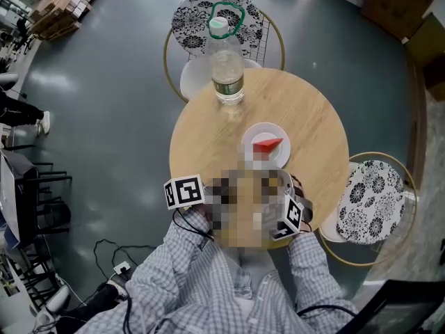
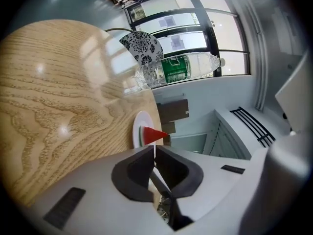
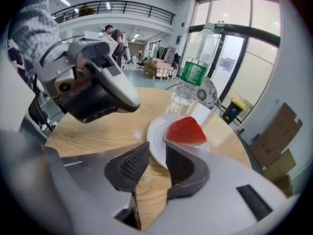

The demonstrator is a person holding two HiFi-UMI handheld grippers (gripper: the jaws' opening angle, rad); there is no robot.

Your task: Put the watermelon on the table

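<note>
on the white plate (image 1: 250, 136) mid table (image 1: 320, 110) sits the watermelon (image 1: 267, 145) wedge, not yet on the bare wood. both tools hang on the near side of the plate: left gripper (image 2: 155, 149) pinched closed on nothing, right gripper (image 3: 157, 149) empty too, jaws just a little apart and aimed at the plate's near rim. my worry is that gap looks too narrow for the wedge, so going in like this could shove the slice or skid the plate toward the water bottle (image 1: 227, 68) beyond the plate.
</note>
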